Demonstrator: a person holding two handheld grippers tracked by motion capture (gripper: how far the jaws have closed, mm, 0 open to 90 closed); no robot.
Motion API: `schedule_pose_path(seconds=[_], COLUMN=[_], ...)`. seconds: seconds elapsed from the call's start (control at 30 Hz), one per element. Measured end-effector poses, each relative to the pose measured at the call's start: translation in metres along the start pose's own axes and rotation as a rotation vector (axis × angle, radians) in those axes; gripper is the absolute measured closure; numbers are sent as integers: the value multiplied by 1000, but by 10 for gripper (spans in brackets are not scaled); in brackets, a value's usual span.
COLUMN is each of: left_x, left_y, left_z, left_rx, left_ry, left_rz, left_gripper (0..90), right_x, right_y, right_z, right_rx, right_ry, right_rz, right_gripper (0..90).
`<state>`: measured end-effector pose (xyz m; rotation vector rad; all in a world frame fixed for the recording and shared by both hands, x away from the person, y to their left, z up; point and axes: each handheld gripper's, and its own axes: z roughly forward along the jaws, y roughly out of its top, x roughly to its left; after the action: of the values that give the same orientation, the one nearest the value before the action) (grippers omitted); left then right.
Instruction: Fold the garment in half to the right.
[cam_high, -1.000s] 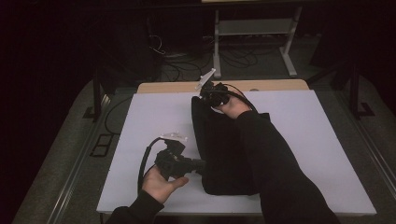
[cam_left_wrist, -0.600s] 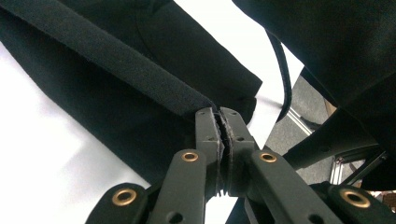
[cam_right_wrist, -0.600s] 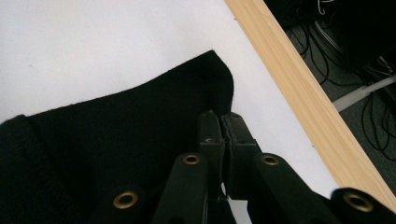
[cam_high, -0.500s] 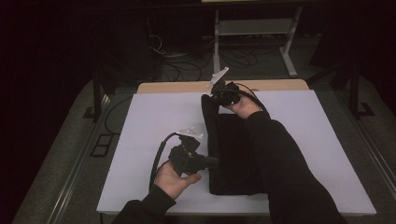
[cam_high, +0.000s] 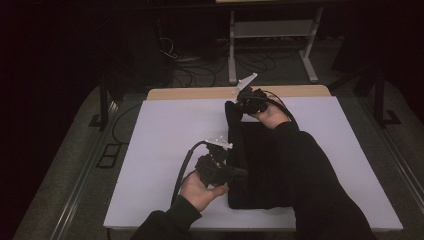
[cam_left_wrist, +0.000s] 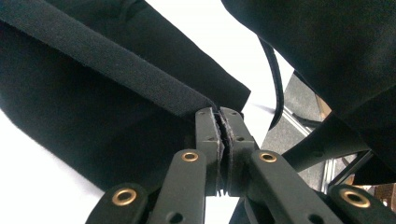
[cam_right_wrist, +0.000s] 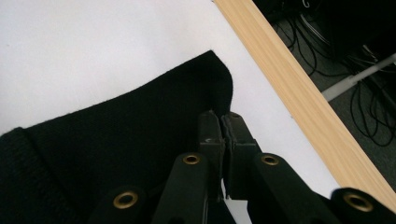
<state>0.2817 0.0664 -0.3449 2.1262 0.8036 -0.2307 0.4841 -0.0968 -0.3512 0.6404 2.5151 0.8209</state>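
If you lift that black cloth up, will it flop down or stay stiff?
Probably flop: the black cloth already bends into a fold where the left gripper pinches its edge. It looks soft and knitted near the right gripper, so likely light, not slippery.

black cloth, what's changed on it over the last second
Both grippers, left gripper and right gripper, carried the black cloth's left edge rightward, folding it narrower. Unchanged: both jaws stay shut on that edge, and the cloth still lies on the white table.
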Motion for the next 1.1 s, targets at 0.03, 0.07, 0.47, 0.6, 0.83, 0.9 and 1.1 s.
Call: schedule_pose_path(seconds=[0.03, 0.07, 0.47, 0.6, 0.83, 0.9, 1.1], left_x=[-1, -2, -14, -17, -22, -22, -25], left_y=[1, 3, 19, 23, 29, 30, 33], left_z=[2, 3, 27, 37, 51, 55, 65], left_rx=[0, 1, 9, 14, 35, 37, 49], left_ry=[-2, -4, -34, -45, -61, -65, -78], left_rz=[2, 5, 29, 28, 46, 48, 44], left_gripper=[855, 855, 855, 855, 855, 855, 855], right_x=[-1, -3, -16, -21, -27, -28, -31], right_y=[-2, -4, -31, -39, -53, -57, -67], right_z=[-2, -3, -18, -23, -29, -30, -32], right_rx=[1, -1, 0, -1, -2, 1, -1], right_ry=[-2, -4, -32, -42, -54, -55, -62], right_rz=[1, 6, 43, 52, 77, 84, 98], right_gripper=[860, 861, 861, 861, 860, 860, 861])
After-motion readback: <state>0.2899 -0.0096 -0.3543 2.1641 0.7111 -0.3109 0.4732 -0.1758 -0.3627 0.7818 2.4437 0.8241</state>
